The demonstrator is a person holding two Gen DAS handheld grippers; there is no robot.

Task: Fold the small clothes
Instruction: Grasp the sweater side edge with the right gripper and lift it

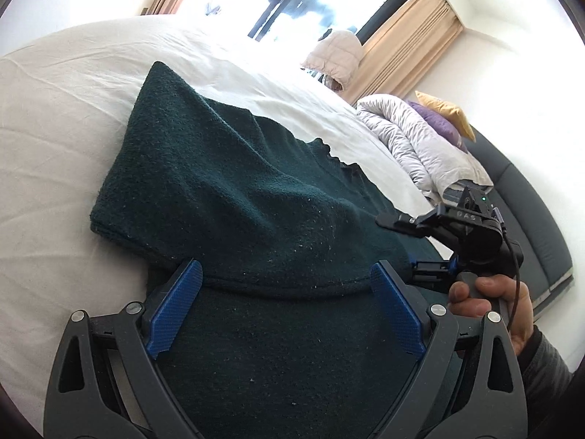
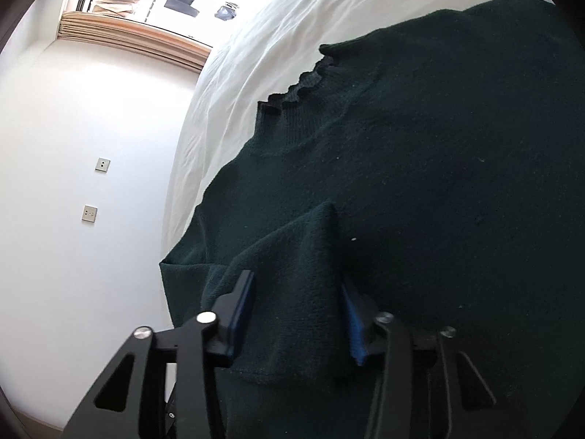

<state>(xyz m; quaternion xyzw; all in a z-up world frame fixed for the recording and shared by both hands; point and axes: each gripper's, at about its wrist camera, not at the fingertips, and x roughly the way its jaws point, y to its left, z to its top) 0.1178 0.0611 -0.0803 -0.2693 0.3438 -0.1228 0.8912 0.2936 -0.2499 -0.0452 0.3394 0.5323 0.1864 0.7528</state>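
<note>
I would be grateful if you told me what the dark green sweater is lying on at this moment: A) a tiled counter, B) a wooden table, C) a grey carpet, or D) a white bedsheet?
D: in the left wrist view the dark green sweater is spread over a white bedsheet that covers the bed, with a bunched duvet farther along it.
</note>
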